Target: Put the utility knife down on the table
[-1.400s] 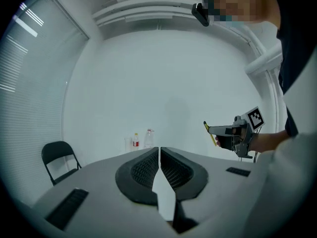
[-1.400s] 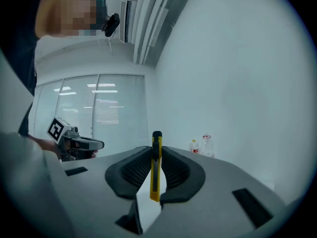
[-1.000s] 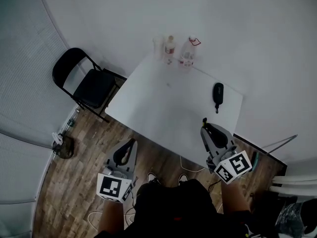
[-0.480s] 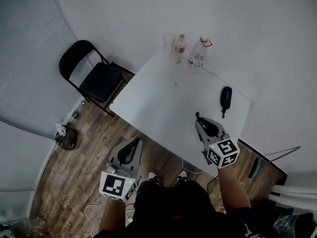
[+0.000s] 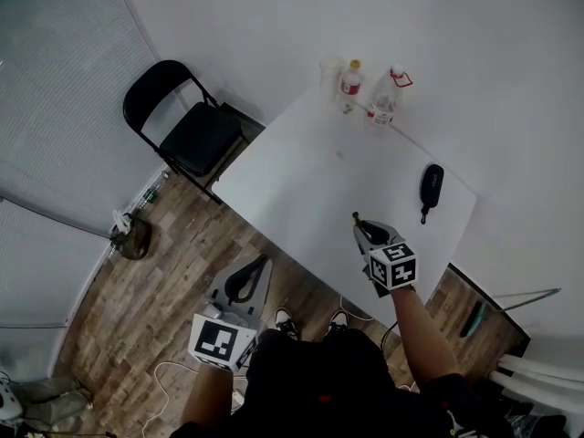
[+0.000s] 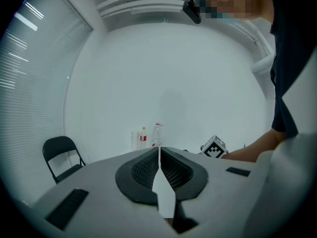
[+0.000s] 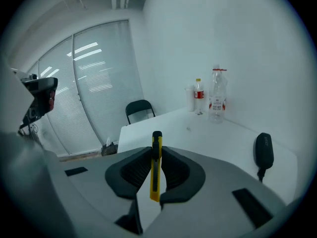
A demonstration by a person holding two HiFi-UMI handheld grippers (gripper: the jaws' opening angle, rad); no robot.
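The right gripper (image 7: 156, 175) is clenching the knife (image 7: 156, 155) mid-body above the table (image 7: 198, 128). The knife is looking light, stiff and probably slippery. The left gripper (image 6: 159, 157) is hanging off the table's near edge, pressed closed on nothing.

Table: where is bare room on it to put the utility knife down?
The wide middle of the table, between the bottles at the far corner and the black case by the right edge, is bare. Only the far corner is crowded.

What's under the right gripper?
White table, bare around it. The right gripper is shut on the utility knife above the near edge. The patch directly beneath is covered by the gripper.
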